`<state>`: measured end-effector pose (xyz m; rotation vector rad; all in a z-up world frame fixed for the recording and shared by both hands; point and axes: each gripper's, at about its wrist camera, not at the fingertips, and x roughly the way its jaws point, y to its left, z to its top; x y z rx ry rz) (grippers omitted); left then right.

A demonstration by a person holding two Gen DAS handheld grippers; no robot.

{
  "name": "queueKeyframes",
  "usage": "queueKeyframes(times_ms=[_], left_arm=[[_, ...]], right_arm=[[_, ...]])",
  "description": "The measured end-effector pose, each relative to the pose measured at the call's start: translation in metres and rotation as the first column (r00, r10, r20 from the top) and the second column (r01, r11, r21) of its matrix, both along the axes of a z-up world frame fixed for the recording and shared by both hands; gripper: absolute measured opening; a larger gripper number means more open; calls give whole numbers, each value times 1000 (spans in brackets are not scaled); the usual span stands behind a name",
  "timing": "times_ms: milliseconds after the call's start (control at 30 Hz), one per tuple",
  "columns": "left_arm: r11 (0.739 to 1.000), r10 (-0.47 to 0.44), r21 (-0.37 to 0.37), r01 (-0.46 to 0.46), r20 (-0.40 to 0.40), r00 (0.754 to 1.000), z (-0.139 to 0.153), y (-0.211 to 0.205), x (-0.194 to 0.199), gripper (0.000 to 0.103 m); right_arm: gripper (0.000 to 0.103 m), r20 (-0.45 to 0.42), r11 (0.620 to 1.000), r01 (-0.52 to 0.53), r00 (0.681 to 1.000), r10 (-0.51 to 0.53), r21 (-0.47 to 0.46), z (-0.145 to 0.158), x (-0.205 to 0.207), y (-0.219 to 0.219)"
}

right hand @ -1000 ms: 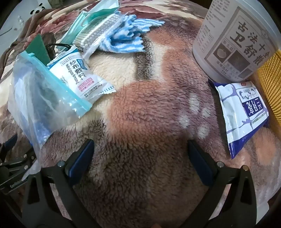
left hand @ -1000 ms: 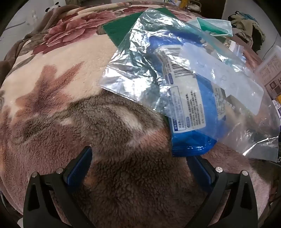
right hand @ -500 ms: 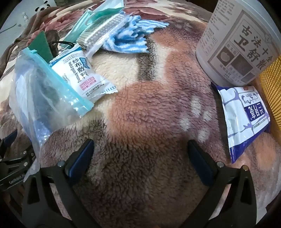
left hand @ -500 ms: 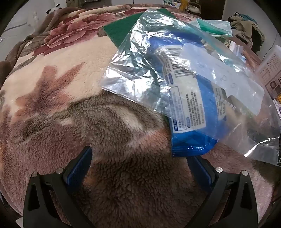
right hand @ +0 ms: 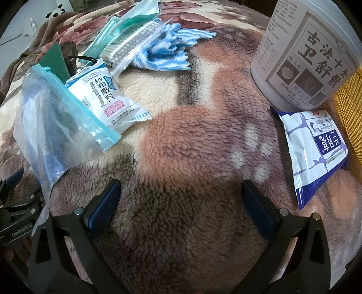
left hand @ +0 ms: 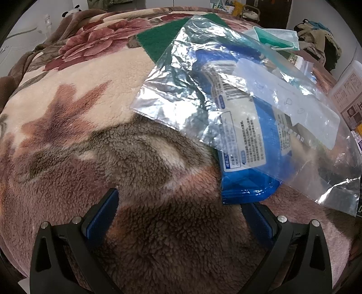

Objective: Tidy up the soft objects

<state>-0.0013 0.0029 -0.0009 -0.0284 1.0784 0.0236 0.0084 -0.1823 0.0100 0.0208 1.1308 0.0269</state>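
A clear zip bag [left hand: 226, 95] lies on the fleece blanket with a blue wipes pack [left hand: 246, 178] partly under it. My left gripper [left hand: 181, 205] is open and empty, its right finger just below the blue pack. In the right wrist view the same zip bag [right hand: 56, 126] lies at the left, beside a white gauze packet [right hand: 108, 99], a cotton swab pack [right hand: 133, 43], a blue striped cloth [right hand: 167, 49] and green face masks [right hand: 126, 20]. My right gripper [right hand: 181, 196] is open and empty over bare blanket.
A green scouring pad [left hand: 163, 40] lies behind the zip bag. A large white tub [right hand: 307, 54] stands at the right, a white and blue tissue pack [right hand: 316, 149] in front of it, a yellow basket [right hand: 348, 108] at the right edge. The left gripper's body [right hand: 15, 214] shows at lower left.
The right gripper has drifted slightly back and up, so the objects sit a little lower in its view. The left gripper has barely moved. Both stay open.
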Motion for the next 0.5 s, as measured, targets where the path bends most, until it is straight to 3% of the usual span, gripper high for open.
queueKeyframes(times_ms=[300, 400, 500], left_arm=[[999, 24, -29, -24, -1, 1000, 16, 20, -13, 103], [999, 50, -6, -50, 14, 999, 21, 34, -20, 103], [997, 58, -41, -58, 11, 998, 17, 51, -24, 103]], right_arm=[[103, 39, 999, 7, 999, -9, 49, 8, -10, -15], [103, 55, 998, 8, 998, -11, 57, 12, -16, -22], [103, 67, 999, 8, 998, -11, 45, 17, -23, -26]])
